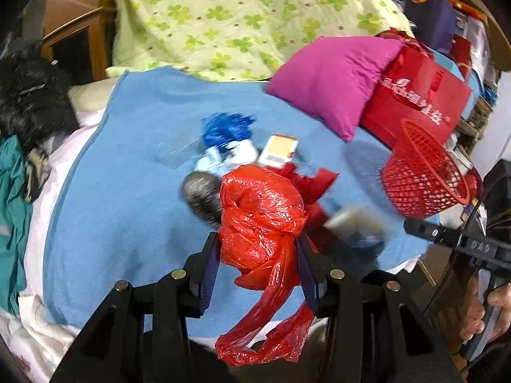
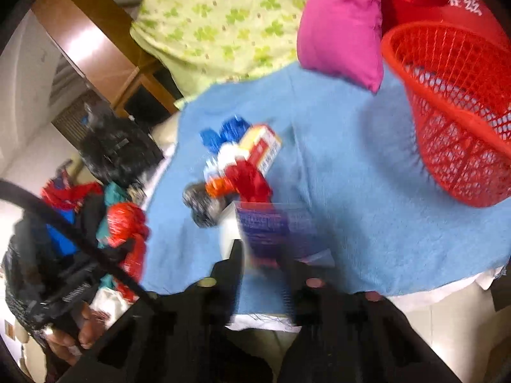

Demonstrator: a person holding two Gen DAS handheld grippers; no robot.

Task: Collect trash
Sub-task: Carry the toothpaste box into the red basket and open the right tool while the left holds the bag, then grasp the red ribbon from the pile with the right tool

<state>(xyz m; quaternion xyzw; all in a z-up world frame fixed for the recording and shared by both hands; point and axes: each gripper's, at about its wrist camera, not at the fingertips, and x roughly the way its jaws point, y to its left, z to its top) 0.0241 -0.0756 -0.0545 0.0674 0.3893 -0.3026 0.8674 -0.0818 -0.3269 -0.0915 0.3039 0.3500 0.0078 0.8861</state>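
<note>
My left gripper point(image 1: 258, 242) is shut on a crumpled red plastic bag point(image 1: 262, 210) and holds it above the blue towel point(image 1: 127, 191); the bag's handles hang down between the fingers. My right gripper point(image 2: 262, 255) is shut on a blue and white carton point(image 2: 271, 226), blurred by motion. On the towel lies a pile of trash: a blue foil wrapper point(image 1: 226, 127), an orange and white box point(image 1: 278, 151), white wrappers, a dark red wrapper point(image 1: 309, 182) and a grey crumpled ball point(image 1: 201, 194). A red mesh basket point(image 1: 424, 175) stands at the right, also in the right wrist view point(image 2: 460, 121).
A magenta pillow point(image 1: 332, 79) and a red paper bag point(image 1: 421, 102) lie behind the basket. A green clover-print blanket point(image 1: 239, 19) covers the back. Black clothing point(image 1: 28, 95) is piled at the left. A wooden bed frame point(image 2: 95, 51) is beyond.
</note>
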